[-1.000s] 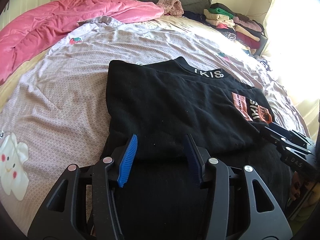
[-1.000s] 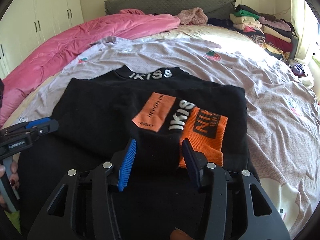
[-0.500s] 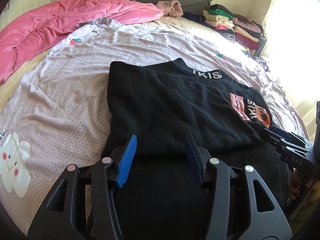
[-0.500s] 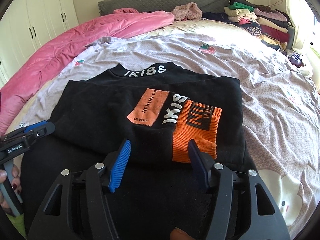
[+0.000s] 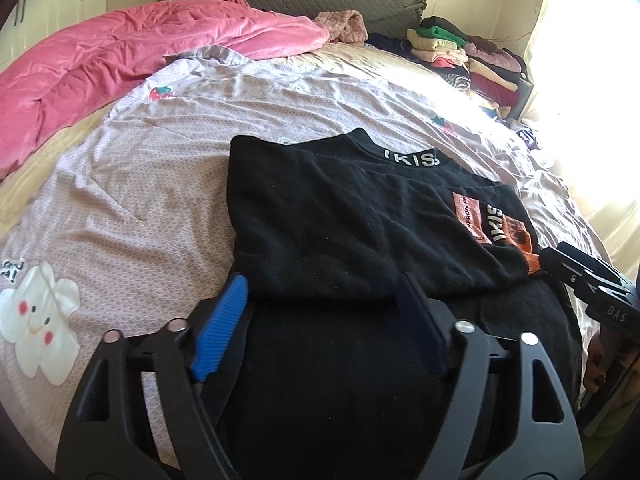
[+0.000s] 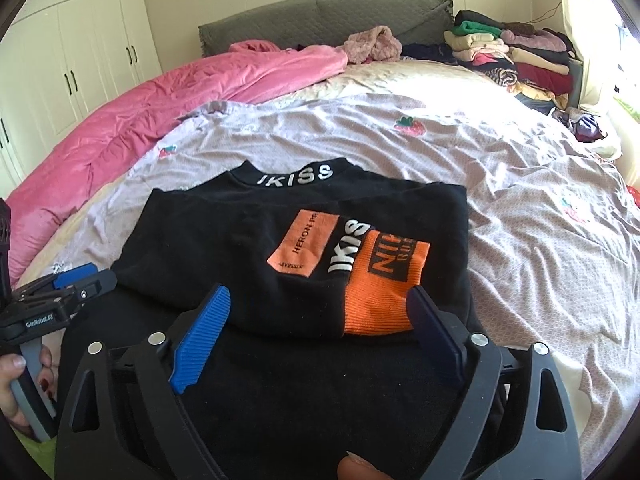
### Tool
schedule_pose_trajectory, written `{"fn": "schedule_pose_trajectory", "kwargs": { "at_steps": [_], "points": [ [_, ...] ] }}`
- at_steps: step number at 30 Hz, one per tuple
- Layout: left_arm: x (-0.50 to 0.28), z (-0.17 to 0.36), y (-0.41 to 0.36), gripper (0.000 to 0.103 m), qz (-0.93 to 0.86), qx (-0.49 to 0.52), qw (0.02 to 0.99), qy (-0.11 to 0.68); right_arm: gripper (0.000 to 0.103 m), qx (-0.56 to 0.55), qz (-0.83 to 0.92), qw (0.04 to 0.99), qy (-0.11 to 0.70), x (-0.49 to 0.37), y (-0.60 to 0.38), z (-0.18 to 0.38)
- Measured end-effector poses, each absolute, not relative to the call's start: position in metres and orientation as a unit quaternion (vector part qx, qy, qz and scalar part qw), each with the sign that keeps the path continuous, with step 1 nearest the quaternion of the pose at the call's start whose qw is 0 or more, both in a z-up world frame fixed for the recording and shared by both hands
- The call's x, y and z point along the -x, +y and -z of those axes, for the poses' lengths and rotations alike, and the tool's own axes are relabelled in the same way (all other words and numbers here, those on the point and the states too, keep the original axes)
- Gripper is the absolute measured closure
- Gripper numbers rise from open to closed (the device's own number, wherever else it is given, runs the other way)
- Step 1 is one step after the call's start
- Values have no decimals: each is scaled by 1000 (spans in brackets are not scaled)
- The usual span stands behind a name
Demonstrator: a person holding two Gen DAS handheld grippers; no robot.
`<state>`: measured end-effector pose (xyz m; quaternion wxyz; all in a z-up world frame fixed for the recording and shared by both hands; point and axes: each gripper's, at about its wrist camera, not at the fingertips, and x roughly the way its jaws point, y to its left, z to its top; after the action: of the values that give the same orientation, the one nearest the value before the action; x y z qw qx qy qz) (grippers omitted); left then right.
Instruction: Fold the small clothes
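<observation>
A black sweatshirt [image 5: 340, 216] with a white "IKISS" collar and orange patches lies on the bed, sleeves folded in over its front; it also shows in the right wrist view [image 6: 248, 248]. An orange cuff [image 6: 380, 300] lies on top. My left gripper [image 5: 324, 300] is open and empty, above the folded edge near the left side. My right gripper [image 6: 320, 308] is open wide and empty, above the folded edge at the orange cuff. Each gripper shows in the other's view: the right one [image 5: 584, 276] and the left one [image 6: 68, 284].
The bed sheet [image 6: 520, 220] is pale pink with strawberry prints. A pink duvet [image 6: 168, 96] lies at the back left. A stack of folded clothes [image 6: 516, 56] sits at the back right by the grey headboard [image 6: 320, 20]. White wardrobes [image 6: 72, 52] stand at left.
Both grippers have opened wider and drawn back slightly from the folded edge. The sweatshirt lies as before.
</observation>
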<state>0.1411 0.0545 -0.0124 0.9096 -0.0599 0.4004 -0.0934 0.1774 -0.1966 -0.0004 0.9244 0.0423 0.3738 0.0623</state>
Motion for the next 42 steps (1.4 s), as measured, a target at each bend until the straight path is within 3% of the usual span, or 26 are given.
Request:
{"fn": "schedule_pose_trajectory", "kwargs": {
  "at_steps": [3, 42],
  "points": [
    [-138, 7, 56, 10, 81, 58, 914, 394, 11, -44, -64, 925, 373, -175, -198, -3],
    [-81, -15, 76, 10, 43, 19, 925, 376, 11, -31, -44, 929, 365, -117, -220, -18]
  ]
}}
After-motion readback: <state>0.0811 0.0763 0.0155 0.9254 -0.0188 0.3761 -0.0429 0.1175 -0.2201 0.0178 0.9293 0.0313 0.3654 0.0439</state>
